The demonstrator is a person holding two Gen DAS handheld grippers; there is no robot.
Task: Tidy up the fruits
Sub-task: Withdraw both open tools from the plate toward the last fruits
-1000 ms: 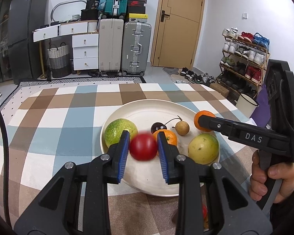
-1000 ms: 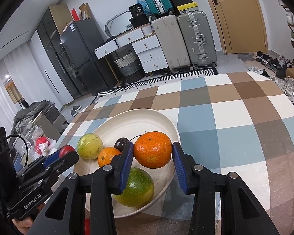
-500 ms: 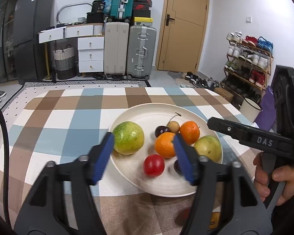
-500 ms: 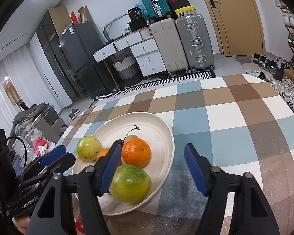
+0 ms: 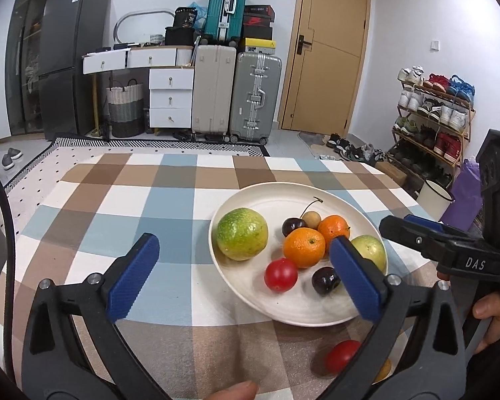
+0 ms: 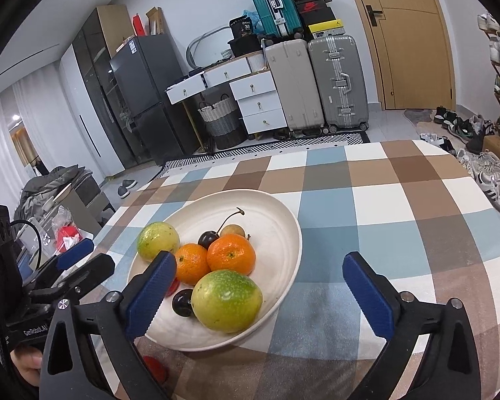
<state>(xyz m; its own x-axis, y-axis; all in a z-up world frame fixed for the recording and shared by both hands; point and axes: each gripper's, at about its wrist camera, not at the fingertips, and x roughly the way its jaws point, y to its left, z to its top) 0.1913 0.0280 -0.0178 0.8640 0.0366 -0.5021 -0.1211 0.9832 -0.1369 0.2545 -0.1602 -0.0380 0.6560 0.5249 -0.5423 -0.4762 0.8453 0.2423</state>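
Note:
A cream plate (image 5: 250, 290) (image 6: 283, 220) on the checked tablecloth holds a large green fruit (image 5: 242, 234) (image 6: 226, 301), two oranges (image 5: 304, 247) (image 6: 231, 255), a yellow-green fruit (image 5: 371, 253) (image 6: 157, 240), a red tomato (image 5: 280, 274), dark cherries (image 5: 324, 280) (image 6: 182, 302) and a small brown fruit (image 5: 311, 219). My left gripper (image 5: 243, 276) is open and empty, in front of the plate. My right gripper (image 6: 256, 295) is open and empty, at the plate's right side. A red fruit (image 5: 341, 356) (image 6: 155, 368) and a yellow one lie on the cloth near me.
The checked table (image 5: 123, 206) stretches left and back of the plate. Beyond it stand suitcases (image 5: 256, 96), white drawers (image 5: 171, 100), a black fridge (image 5: 70, 63), a door and a shoe rack (image 5: 430, 120). The right gripper's body (image 5: 456, 250) shows beside the plate.
Both grippers opened and pulled back. The left one let go of the red tomato and the right one let go of an orange; both fruits now lie on the plate.

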